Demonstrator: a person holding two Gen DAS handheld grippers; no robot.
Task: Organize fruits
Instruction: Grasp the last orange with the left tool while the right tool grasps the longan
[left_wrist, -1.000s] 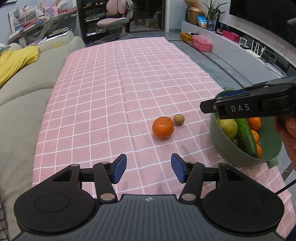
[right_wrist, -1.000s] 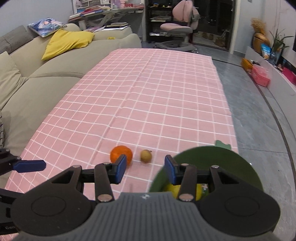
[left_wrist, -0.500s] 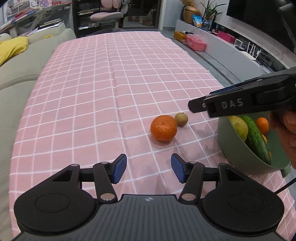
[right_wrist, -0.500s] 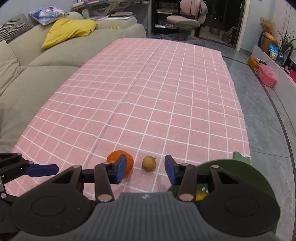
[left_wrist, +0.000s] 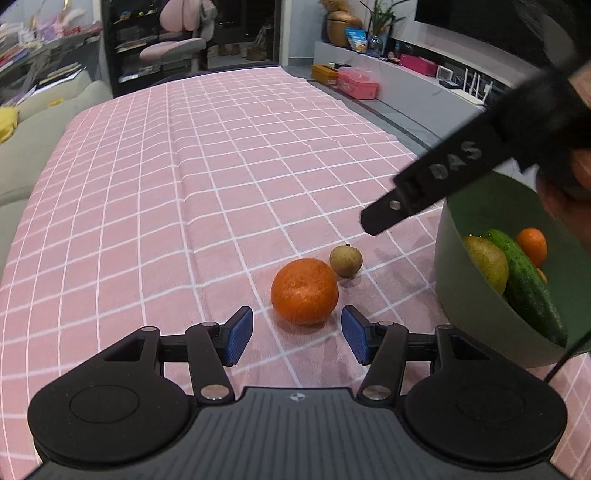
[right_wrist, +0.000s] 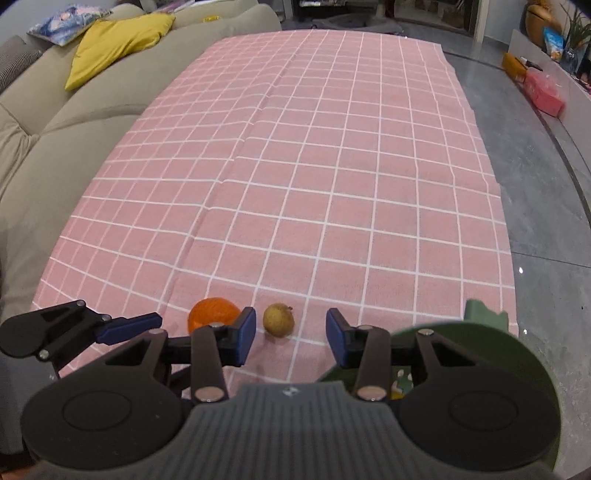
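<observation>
An orange (left_wrist: 304, 291) and a small brown-green round fruit (left_wrist: 346, 261) lie side by side on the pink checked cloth (left_wrist: 221, 177). My left gripper (left_wrist: 297, 338) is open, its blue pads just short of the orange. My right gripper (right_wrist: 290, 338) is open and hovers above and just short of the small fruit (right_wrist: 279, 319); the orange (right_wrist: 212, 319) shows to its left, partly hidden by a finger. A green bowl (left_wrist: 476, 295) at the right holds a cucumber (left_wrist: 524, 280), a pear and oranges.
A beige sofa (right_wrist: 74, 110) with a yellow cushion (right_wrist: 114, 40) runs along the cloth's left side. Grey floor (right_wrist: 535, 184) lies to the right. A pink office chair (left_wrist: 173, 44) and shelves stand at the far end.
Both grippers have moved forward and down toward the two fruits. The orange now sits just ahead of my left pads, and the small fruit just ahead of my right pads.
</observation>
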